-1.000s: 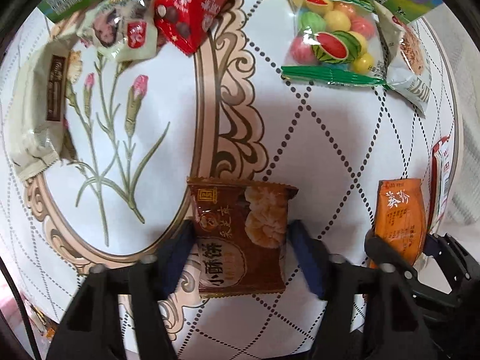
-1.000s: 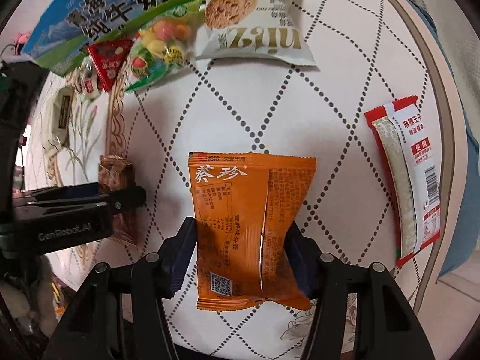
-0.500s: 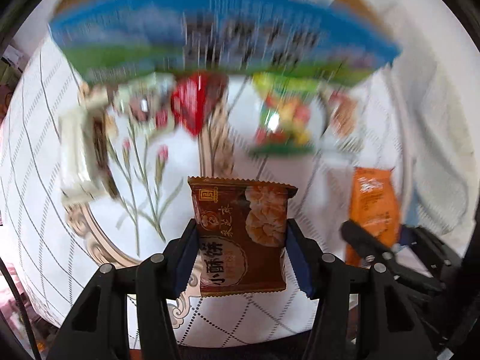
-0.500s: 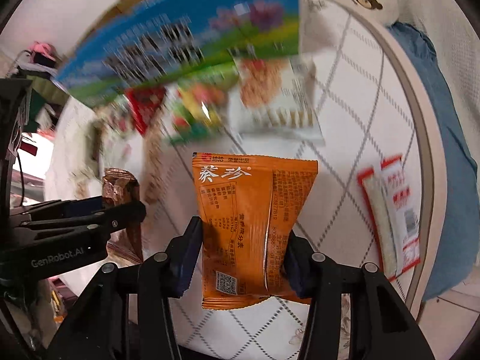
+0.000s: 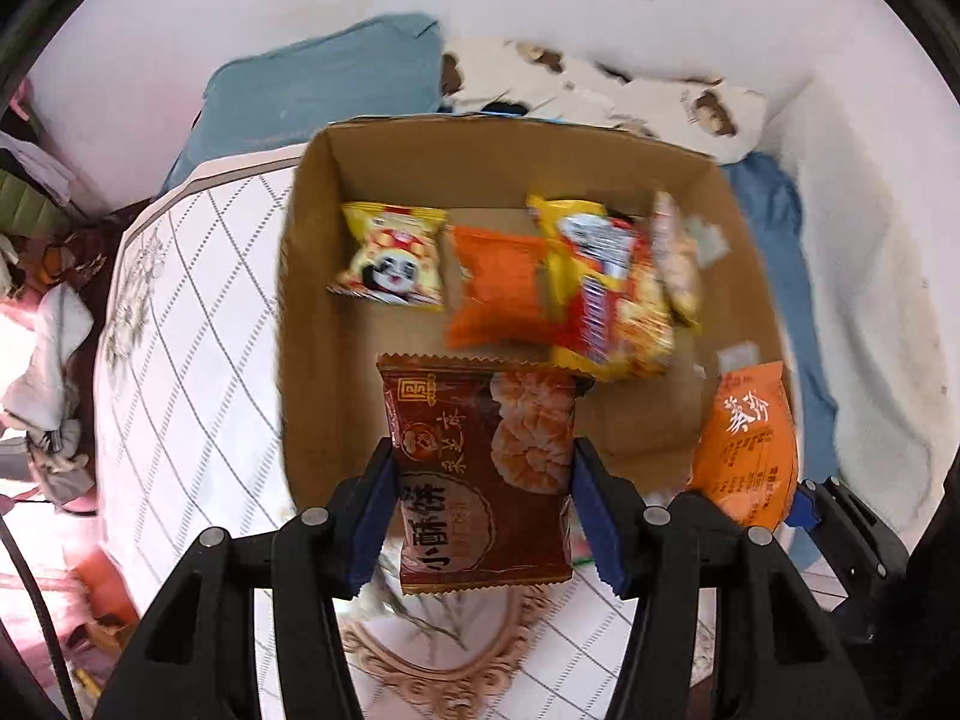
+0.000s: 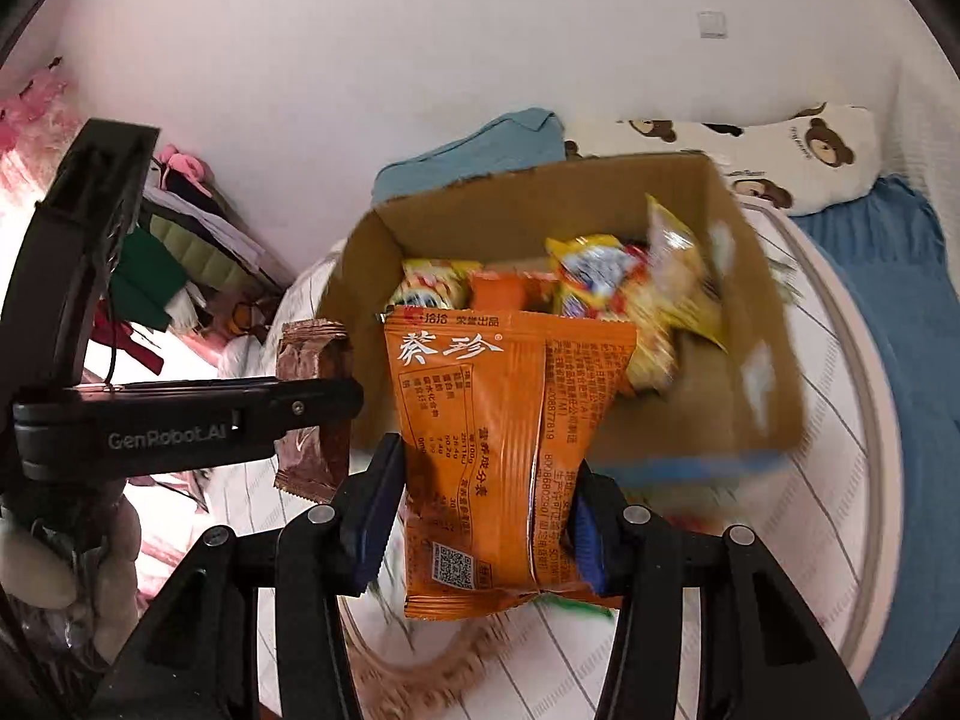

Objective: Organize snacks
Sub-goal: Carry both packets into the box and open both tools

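Note:
My left gripper point(image 5: 483, 513) is shut on a brown biscuit packet point(image 5: 480, 468), held in the air at the near edge of an open cardboard box point(image 5: 300, 300). My right gripper point(image 6: 486, 516) is shut on an orange snack packet point(image 6: 498, 450), also lifted in front of the box point(image 6: 768, 360). In the left wrist view the orange packet point(image 5: 747, 438) and the right gripper show at the lower right. The right wrist view shows the left gripper point(image 6: 336, 402) with the brown packet point(image 6: 309, 414) at its left. Several snack packets lie inside the box, among them a panda packet point(image 5: 390, 264) and a yellow bag point(image 5: 606, 294).
The box stands on a round table with a white diamond-pattern cloth point(image 5: 192, 360). Behind it lie a teal cushion point(image 5: 318, 84), a bear-print pillow point(image 6: 780, 150) and a blue blanket point(image 6: 900, 312). Clothes are piled at the left point(image 6: 180, 240).
Both grippers have risen off the table with their packets and tilted up, so the open box has come into view. The right gripper's fingers closed tighter on the orange packet.

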### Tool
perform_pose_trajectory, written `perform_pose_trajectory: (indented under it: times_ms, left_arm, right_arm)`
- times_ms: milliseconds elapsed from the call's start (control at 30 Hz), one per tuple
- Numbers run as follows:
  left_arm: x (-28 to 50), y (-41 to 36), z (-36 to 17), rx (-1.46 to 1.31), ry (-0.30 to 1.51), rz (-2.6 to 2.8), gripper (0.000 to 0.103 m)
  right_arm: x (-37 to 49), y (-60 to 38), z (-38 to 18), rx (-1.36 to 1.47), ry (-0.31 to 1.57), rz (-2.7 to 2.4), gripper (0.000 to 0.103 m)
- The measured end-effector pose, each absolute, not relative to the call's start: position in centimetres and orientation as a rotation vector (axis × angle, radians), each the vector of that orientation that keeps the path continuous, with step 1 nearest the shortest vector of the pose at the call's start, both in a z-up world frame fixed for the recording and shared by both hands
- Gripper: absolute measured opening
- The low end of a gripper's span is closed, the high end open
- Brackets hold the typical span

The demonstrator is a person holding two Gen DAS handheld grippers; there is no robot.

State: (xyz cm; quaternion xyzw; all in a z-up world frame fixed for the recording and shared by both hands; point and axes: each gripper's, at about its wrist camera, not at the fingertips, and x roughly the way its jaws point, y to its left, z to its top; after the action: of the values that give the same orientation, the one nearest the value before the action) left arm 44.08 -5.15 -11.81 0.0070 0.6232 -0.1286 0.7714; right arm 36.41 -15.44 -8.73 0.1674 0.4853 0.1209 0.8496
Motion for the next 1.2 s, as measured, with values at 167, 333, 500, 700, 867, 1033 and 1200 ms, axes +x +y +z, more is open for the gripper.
perform_pose_trajectory:
  times_ms: [167,333,500,700,867,1033,1200]
  left_arm:
    - [48.0,-0.5,-12.4,0.042,1.492,-0.240,0.053]
    - [50.4,0.6,-14.8,0.025,1.576,-0.205,0.053]
    - [50.3,0.8,-16.9,0.010,1.632,-0.183,0.054]
    - [50.0,1.8,-18.6,-0.036,1.662,-0.152,0.065]
    - [49.8,1.9,-18.4,-0.032,1.641,-0.155,0.065]
    - [49.1,2.0,-17.5,-0.037,1.583,-0.138,0.066]
    - [47.3,2.0,-15.8,-0.046,1.481,-0.114,0.066]
  right_arm:
    - [41.0,-14.1,-11.8,0.405,1.100,0.267,0.052]
    - [44.4,-12.7,-14.4,0.425,1.155,0.278,0.052]
    - [45.8,-11.8,-17.1,0.463,1.239,0.281,0.053]
    - [46.3,-12.4,-19.2,0.437,1.313,0.247,0.089]
    - [46.4,-12.7,-19.1,0.377,1.330,0.223,0.098]
    - [46.0,-13.6,-17.9,0.271,1.314,0.168,0.098]
    - [45.0,-15.3,-16.7,0.190,1.289,0.109,0.098]
